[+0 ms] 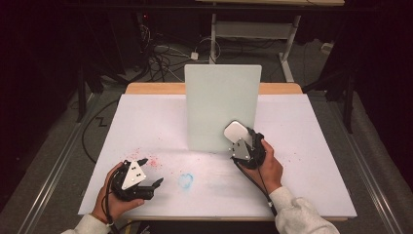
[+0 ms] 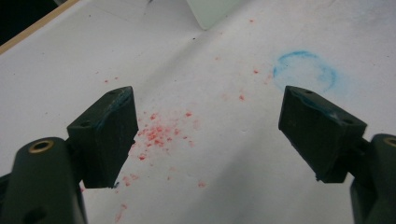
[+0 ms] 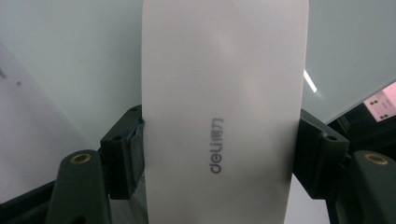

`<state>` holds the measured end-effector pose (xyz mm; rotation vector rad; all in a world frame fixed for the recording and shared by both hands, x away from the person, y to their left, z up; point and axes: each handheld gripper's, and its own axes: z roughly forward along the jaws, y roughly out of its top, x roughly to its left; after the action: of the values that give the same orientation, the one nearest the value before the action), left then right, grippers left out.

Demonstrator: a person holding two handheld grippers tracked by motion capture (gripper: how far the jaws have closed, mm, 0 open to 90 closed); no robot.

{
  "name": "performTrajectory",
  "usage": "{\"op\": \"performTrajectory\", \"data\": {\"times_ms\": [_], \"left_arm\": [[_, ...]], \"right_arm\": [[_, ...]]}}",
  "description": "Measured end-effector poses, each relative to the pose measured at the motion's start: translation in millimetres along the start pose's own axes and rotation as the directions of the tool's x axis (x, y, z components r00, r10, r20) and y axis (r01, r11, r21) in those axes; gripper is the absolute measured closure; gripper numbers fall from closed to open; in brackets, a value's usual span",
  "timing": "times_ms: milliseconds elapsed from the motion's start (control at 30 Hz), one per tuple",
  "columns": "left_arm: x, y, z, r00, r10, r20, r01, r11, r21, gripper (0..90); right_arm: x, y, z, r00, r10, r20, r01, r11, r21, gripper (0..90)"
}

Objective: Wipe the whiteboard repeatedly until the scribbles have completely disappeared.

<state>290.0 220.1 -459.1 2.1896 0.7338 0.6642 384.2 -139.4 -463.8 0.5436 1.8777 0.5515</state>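
A pale upright board (image 1: 222, 105) stands at the middle of the white table (image 1: 146, 117). My right gripper (image 1: 242, 141) is shut on a white eraser block (image 1: 236, 131) marked "deli" (image 3: 223, 116), held against the board's lower right part. Both jaws press the block's sides in the right gripper view. My left gripper (image 1: 149, 171) rests low at the front left, open, with nothing between its fingers (image 2: 105, 135). Red crumbs (image 2: 156, 133) lie between the jaws on the table. A blue smudged ring (image 2: 304, 70) lies to the right of them.
Red specks (image 1: 146, 158) and the blue ring (image 1: 185, 180) mark the table's front middle. A wooden edge (image 1: 151, 88) runs along the back. Cables (image 1: 156, 53) and a desk frame (image 1: 253, 29) stand on the floor beyond.
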Motion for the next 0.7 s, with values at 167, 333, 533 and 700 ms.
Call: {"op": "performTrajectory", "data": {"times_ms": [167, 333, 533, 700], "left_arm": [[-0.1, -0.1, 0.4, 1.0, 0.0, 0.001, 0.0, 1.0, 0.002, 18.9], [-0.1, -0.1, 0.4, 1.0, 0.0, 0.002, 0.0, 1.0, 0.002, 18.9], [-0.5, 0.0, 0.8, 1.0, 0.001, 0.003, -0.001, 1.0, 0.002, 18.9], [-0.7, 0.2, 0.4, 1.0, 0.001, 0.002, -0.001, 1.0, 0.002, 18.9]], "right_arm": [[-14.0, 7.3, -1.0, 0.9978, 0.06, 0.029, -0.059, 0.998, -0.029, 30.7], [-19.2, 8.7, -1.3, 0.9941, 0.102, 0.038, -0.1, 0.994, -0.041, 30.7], [-2.3, 0.7, -0.5, 0.9975, 0.071, 0.006, -0.071, 0.997, -0.032, 30.6], [5.6, -1.4, -0.5, 0.9999, 0.013, -0.009, -0.013, 1.0, -0.009, 30.6]]}}
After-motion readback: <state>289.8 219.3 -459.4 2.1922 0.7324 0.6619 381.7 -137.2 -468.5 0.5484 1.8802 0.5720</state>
